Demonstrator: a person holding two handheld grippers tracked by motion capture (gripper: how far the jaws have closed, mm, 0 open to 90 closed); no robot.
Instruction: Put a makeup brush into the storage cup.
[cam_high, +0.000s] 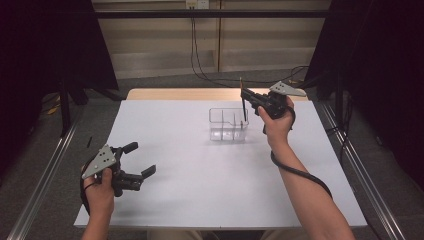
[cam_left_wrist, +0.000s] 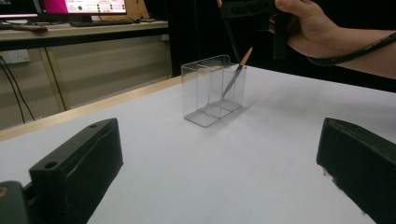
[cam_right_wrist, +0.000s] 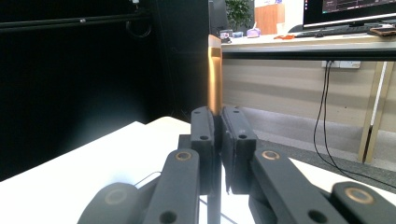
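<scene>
Meanwhile, the right claw (cam_high: 243, 96) was held up over the far part of the white surface (cam_high: 200, 175), its jaws pressed tight on a thin black pencil-like stick (cam_high: 243, 111). In the right gripper view the two black jaws stood closed together with the stick's gold-brown upper end (cam_right_wrist: 214, 79) rising straight up from between them. From the high view the stick hung nearly upright below the claw, its lower end down inside the clear plastic organizer (cam_high: 228, 125), at that box's right-hand side. The organizer stood on the surface just left of the person's right hand (cam_high: 277, 122) and had inner walls dividing it into compartments. In the left gripper view a second stick (cam_left_wrist: 236, 73) with an orange tip leaned at a slant in the box's far compartment, and the held stick came down close beside it; I could not tell whether the two touched.

The left claw (cam_high: 140, 162) was near the front left corner of the surface, well apart from the organizer. Its jaws stood wide open with nothing between them, pointing across toward the box. The person's left hand (cam_high: 100, 192) gripped its body, the grey three-cornered plate on top.
</scene>
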